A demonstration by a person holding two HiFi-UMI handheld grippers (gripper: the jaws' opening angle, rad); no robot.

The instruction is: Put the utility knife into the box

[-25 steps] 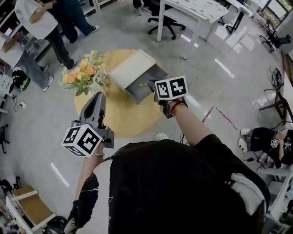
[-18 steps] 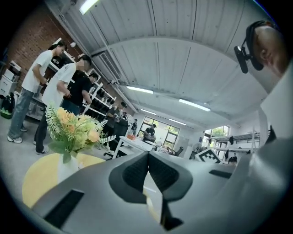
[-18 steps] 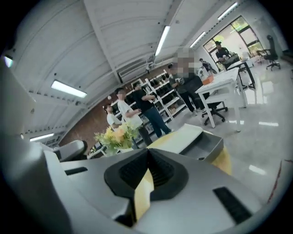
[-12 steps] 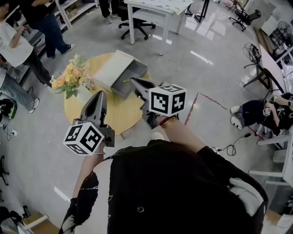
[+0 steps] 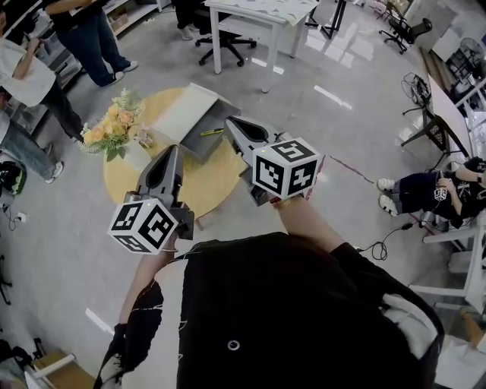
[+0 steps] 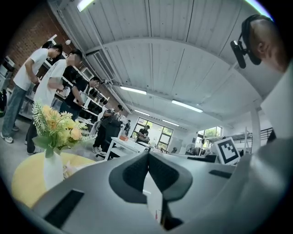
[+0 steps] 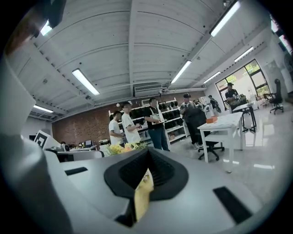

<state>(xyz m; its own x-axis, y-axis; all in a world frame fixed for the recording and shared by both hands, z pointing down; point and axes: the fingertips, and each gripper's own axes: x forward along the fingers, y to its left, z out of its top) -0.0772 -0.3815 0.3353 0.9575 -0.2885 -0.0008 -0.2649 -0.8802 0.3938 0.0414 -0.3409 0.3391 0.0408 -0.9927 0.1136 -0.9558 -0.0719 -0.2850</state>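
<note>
Head view: round yellow tabletop (image 5: 199, 188) on a grey floor, with the person standing just short of it.

- Box (image 5: 199, 146): grey, open, lying on the far part of the tabletop. Its white lid (image 5: 182, 111) is folded back on the left side.
- Utility knife (image 5: 211, 132): yellow-green, lying inside the box near the far wall. Neither tool touches it.
- Flowers (image 5: 112, 126): yellow and orange bunch at the left edge of the tabletop, just beside the box lid. In the left gripper view they stand in a white vase (image 6: 52, 172).
- Left tool (image 5: 174, 150): held over the near left part of the tabletop, tips pointing away from the person. In its own view the jaws (image 6: 149, 157) meet at the tips with nothing between them.
- Right tool (image 5: 231, 120): held up, with its tips near the right end of the box. In its own view the jaws (image 7: 147, 153) are closed tip to tip. The slit below the tips shows only a yellow strip; no object is gripped.
- Background: several people stand at the upper left, and a white desk (image 5: 262, 11) stands beyond the tabletop.
</note>
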